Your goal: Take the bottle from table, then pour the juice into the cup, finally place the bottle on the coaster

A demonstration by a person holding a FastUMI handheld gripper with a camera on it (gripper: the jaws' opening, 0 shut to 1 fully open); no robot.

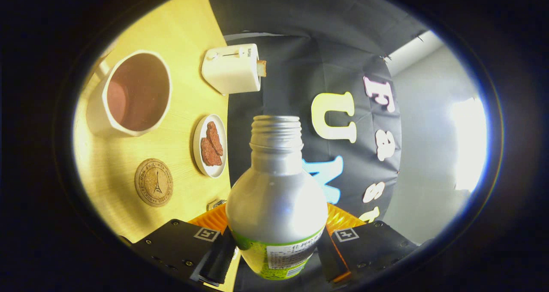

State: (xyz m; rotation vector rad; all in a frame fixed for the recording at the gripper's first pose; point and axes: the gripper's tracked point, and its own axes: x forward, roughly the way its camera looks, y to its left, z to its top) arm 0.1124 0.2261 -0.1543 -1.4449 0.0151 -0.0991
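Note:
A silver metal bottle [276,197] with a green label and an uncapped threaded neck sits between my fingers, and my gripper [276,253] is shut on its lower body. The view is rolled sideways, so the wooden table [184,34] stands on end beside the bottle. On it a white cup [136,93] with a dark inside stands beyond the fingers, apart from the bottle's mouth. A round cork coaster [154,182] with a tower drawing lies nearer my fingers than the cup, with nothing on it.
A small white plate [210,146] with two brown biscuits lies between the coaster and the bottle. A white toaster [233,69] with a slice in it stands farther along the table. The booth's black cloth wall hangs behind the bottle.

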